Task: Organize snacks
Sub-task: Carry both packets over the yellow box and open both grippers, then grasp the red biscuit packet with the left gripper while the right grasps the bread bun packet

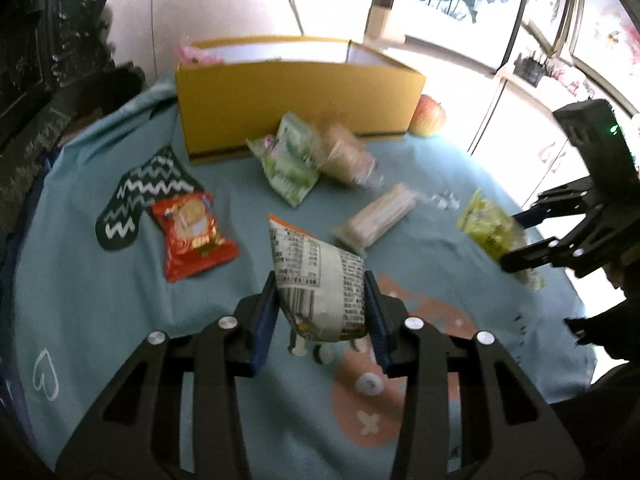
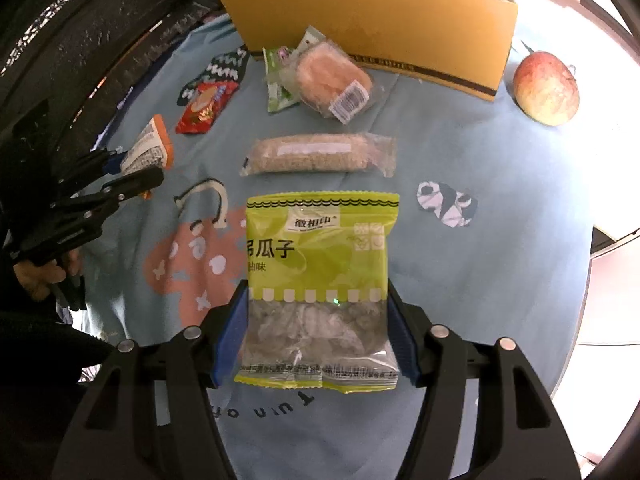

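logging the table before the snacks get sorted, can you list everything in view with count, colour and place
cardboard box: 1, yellow-brown, open, far edge of table
apple: 1, red-yellow, right of the box
green snack packet: 1, green, in front of the box, partly under the bun
wrapped bun: 1, pale brown in clear wrap, in front of the box
long cracker pack: 1, beige in clear wrap, mid table
red snack packet: 1, red, left side of table
white printed packet: 1, white with orange edge, between left tool's pads
lime seed packet: 1, lime green, between right tool's pads
tablecloth: 1, light blue with cartoon prints, covering the table
left tool: 1, black with blue pads, shut on the white packet
right tool: 1, black with blue pads, shut on the lime packet
hand: 1, gripping the left tool
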The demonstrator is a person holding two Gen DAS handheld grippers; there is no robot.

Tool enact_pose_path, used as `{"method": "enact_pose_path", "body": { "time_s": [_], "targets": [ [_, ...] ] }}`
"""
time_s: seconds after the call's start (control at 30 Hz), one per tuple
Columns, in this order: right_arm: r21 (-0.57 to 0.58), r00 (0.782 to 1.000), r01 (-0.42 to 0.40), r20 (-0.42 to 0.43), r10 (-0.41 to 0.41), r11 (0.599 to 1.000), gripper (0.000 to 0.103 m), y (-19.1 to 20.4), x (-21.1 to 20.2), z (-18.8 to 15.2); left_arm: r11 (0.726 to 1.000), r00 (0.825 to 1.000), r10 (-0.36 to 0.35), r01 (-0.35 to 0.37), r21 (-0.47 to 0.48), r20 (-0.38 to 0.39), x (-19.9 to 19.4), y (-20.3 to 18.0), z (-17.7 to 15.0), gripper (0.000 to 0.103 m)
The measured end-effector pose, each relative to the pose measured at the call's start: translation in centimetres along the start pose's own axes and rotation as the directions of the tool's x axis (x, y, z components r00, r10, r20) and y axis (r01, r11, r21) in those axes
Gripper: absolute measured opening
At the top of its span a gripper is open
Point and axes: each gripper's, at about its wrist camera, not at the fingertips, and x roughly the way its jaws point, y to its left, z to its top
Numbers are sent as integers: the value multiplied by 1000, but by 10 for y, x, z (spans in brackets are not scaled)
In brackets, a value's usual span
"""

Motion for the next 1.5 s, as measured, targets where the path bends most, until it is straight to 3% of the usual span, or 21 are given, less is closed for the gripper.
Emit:
{"method": "enact_pose_path", "body": {
  "time_s": [0.13,0.27,0.5,0.67,0.73,0.77,0.8,0.83,0.97,1.1,1.33,1.5],
  "targets": [
    [-8,997,-11,74,12,1000,64,4,-23,17,1000,998,2,-3,21,58,-13,-7,19,41],
    [-14,985,-16,173,18,1000,64,2,-61,55,999,989,1,-6,39,148,-28,-11,60,41],
    [-53,937,59,347,-37,997,64,-8,-137,150,997,956,29,-47,54,291,-42,-7,168,41],
    [-24,905,107,416,-87,994,64,-24,-169,216,995,929,49,-76,62,366,-48,4,247,41],
    [-3,896,102,434,-91,995,71,-29,-173,239,995,930,68,-91,47,362,-42,12,269,47],
    [14,894,103,437,-99,995,79,-35,-171,256,995,934,78,-94,27,350,-34,19,282,77],
    [33,897,123,423,-125,992,98,-39,-166,268,994,937,104,-110,0,334,-25,28,290,101],
    [53,897,166,407,-173,985,102,-43,-158,277,992,938,125,-124,-26,322,-19,36,294,101],
    [48,901,176,395,-180,983,102,-49,-143,275,982,953,160,-128,-139,257,-2,62,287,101],
    [45,920,180,346,-185,983,102,-49,-111,253,975,959,193,-165,-147,208,8,75,258,101],
    [30,972,109,208,-112,994,102,-26,-38,181,962,964,243,-224,-157,110,28,81,154,101],
    [125,995,70,61,-78,990,102,-24,28,143,950,960,265,-276,-146,-89,72,88,74,101]
  ]
}}
